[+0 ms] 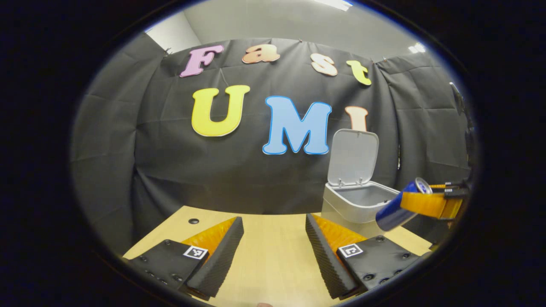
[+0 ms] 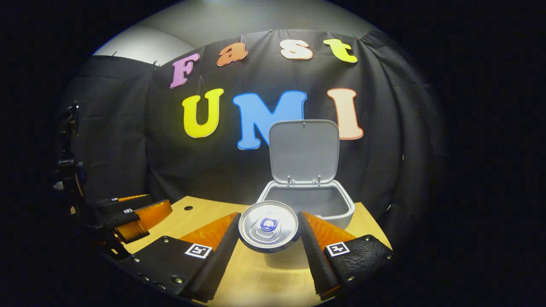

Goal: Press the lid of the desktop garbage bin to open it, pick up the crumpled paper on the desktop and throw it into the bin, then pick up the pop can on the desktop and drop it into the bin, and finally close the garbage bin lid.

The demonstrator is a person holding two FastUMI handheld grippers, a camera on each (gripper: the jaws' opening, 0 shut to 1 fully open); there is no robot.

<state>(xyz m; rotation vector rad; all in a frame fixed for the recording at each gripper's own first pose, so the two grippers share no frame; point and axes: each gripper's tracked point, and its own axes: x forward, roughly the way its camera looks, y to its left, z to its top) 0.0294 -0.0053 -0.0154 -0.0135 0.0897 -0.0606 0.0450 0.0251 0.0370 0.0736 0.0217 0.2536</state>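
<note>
The white desktop bin stands at the back of the wooden table with its lid raised upright; the same bin and lid appear right of centre in the left gripper view. My right gripper is shut on the pop can, whose silver top faces the camera, held just in front of the bin's opening. From the left gripper view the blue can hangs tilted beside the bin in the right gripper. My left gripper is open above the table, nothing between its fingers.
The light wooden table has a small dark hole near its back left. The left gripper sits at the left in the right gripper view. Black cloth wall closes the back and sides.
</note>
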